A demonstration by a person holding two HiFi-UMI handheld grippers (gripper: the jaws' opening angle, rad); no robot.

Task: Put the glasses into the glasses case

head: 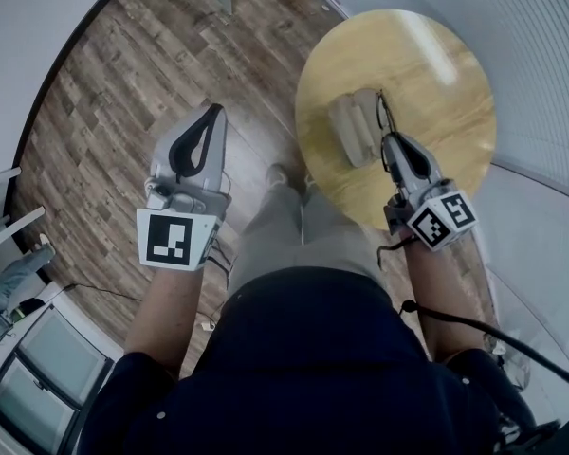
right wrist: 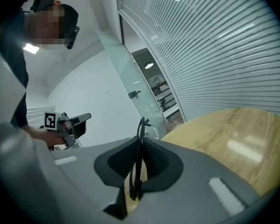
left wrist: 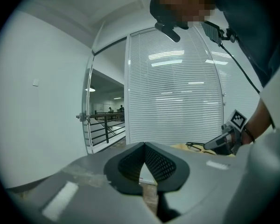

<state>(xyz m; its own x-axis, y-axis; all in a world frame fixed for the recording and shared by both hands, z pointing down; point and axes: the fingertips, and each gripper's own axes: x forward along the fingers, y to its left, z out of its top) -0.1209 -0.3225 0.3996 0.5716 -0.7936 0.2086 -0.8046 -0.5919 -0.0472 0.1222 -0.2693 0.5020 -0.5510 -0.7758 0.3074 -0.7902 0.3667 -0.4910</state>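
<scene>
A: Head view, status?
B: Case (head: 351,129) lies on the table (head: 446,55), left of its centre. Right gripper (head: 389,142) is above the table's near half, jaws clamped on the glasses (head: 383,114). The glasses stick out edge-on just beside the case, on the side toward the table's centre. Cannot tell whether they touch it. Left gripper (head: 212,114) is off the table, well to its left, over the floor (head: 95,112).
A: Left gripper view?
B: Left gripper (left wrist: 144,144): jaw tips meet, nothing between them. Beyond, the table (left wrist: 178,146) edge shows, with the glasses (left wrist: 194,146) above it in the right gripper (left wrist: 209,146).
A: Right gripper view?
B: Right gripper (right wrist: 141,140): jaws pressed together on the glasses (right wrist: 143,125), thin dark frame upright between the pads. Table (right wrist: 233,134) lies below to the right. Left gripper (right wrist: 86,117) is well away from the table, far left.
</scene>
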